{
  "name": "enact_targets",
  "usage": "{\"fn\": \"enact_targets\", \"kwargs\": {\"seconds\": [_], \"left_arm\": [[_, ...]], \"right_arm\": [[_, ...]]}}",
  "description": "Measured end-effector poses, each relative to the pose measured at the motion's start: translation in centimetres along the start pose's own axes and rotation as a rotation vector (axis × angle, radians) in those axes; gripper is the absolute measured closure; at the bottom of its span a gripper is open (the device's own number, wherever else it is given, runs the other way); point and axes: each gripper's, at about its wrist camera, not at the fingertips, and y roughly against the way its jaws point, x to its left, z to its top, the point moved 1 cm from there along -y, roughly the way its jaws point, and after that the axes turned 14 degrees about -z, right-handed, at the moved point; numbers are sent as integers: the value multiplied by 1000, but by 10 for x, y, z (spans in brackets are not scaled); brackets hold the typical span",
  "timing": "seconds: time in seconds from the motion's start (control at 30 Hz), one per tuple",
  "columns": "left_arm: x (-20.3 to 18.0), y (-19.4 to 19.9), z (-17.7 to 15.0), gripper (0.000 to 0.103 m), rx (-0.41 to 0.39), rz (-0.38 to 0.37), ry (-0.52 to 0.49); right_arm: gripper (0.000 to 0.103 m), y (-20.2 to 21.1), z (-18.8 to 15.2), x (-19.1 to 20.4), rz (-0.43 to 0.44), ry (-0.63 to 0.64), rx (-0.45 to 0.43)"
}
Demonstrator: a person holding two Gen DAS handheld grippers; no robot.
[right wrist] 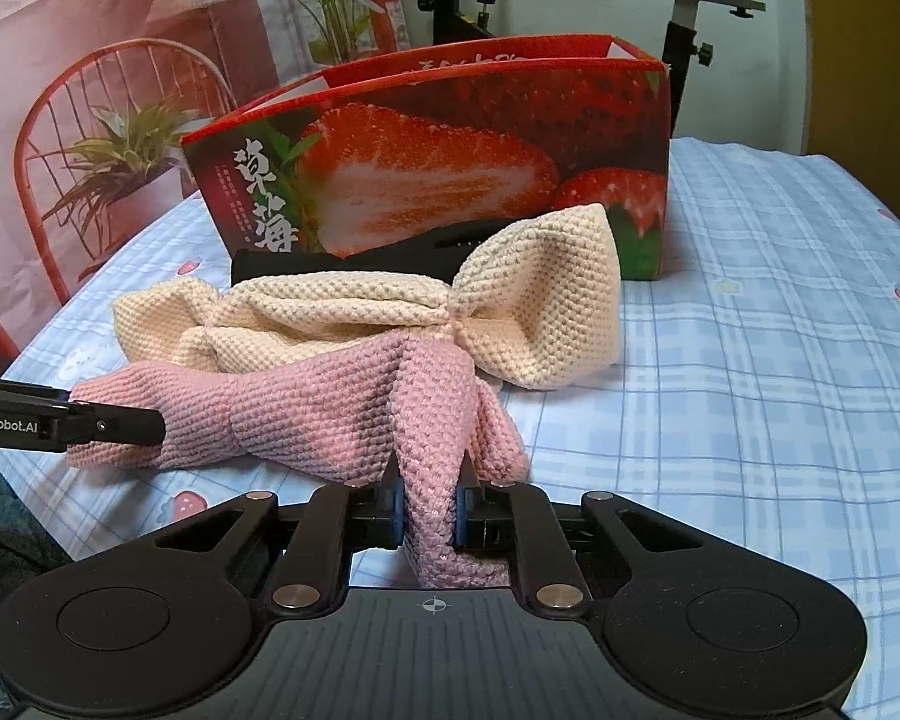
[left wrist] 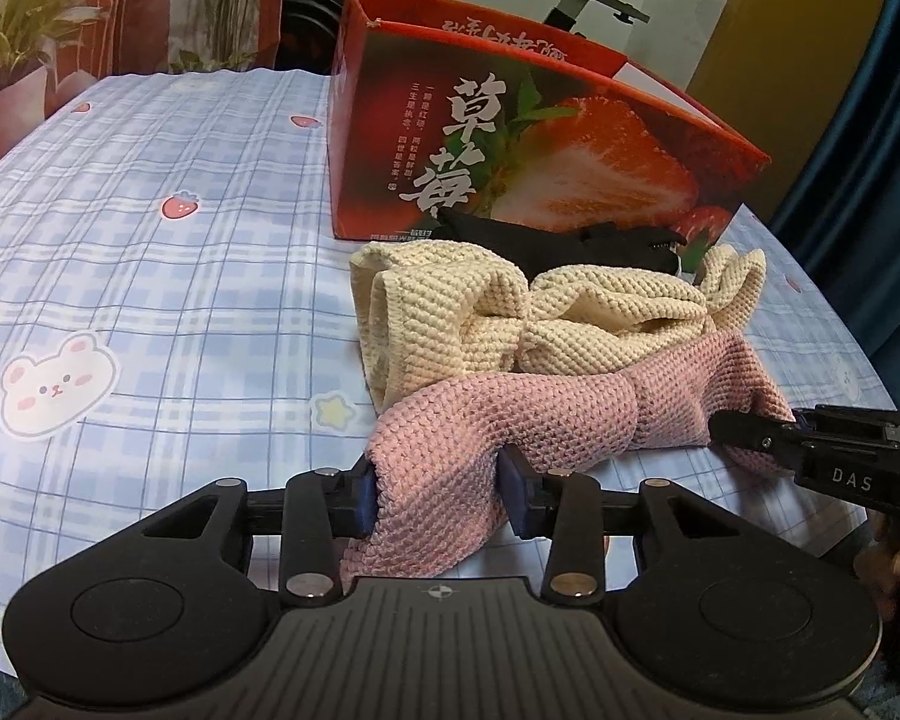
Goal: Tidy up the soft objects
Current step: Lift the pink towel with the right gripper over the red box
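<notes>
A pink knitted band (left wrist: 540, 414) (right wrist: 306, 414) with a cinched middle lies on the blue checked tablecloth (left wrist: 150, 300). My left gripper (left wrist: 441, 495) is shut on one end of it, the fabric bunched between the pads. My right gripper (right wrist: 431, 507) is shut on the other end, pinching a narrow fold. Each gripper shows in the other's view, the right gripper (left wrist: 744, 429) at the right edge and the left gripper (right wrist: 144, 423) at the left edge. A cream knitted band (left wrist: 570, 312) (right wrist: 510, 300) lies just behind, touching the pink one. A black soft item (left wrist: 546, 246) (right wrist: 342, 261) sits behind that.
An open red strawberry box (left wrist: 510, 138) (right wrist: 450, 150) stands upright behind the pile. The tablecloth (right wrist: 750, 360) spreads wide on both sides. Beyond the table are an exercise bike (right wrist: 690, 30) and a printed backdrop showing a red chair (right wrist: 90, 120). A hand (left wrist: 894, 564) holds the right gripper.
</notes>
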Motion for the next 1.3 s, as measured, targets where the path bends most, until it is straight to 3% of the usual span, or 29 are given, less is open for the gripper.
{"fn": "enact_targets", "kwargs": {"seconds": [0.13, 0.57, 0.97, 1.3], "left_arm": [[-1, 5, 1, 77, -26, -7, 1], [-26, 51, 28, 79, -220, -23, -95], [-48, 67, 99, 79, -336, -55, -158], [-55, 37, 173, 79, -372, -53, -173]], "right_arm": [[91, 3, 1, -1, 35, -15, -6], [92, 44, 34, -1, 90, -26, -180], [92, 67, 106, -9, 94, -26, -310], [92, 42, 178, -25, 10, -52, -326]]}}
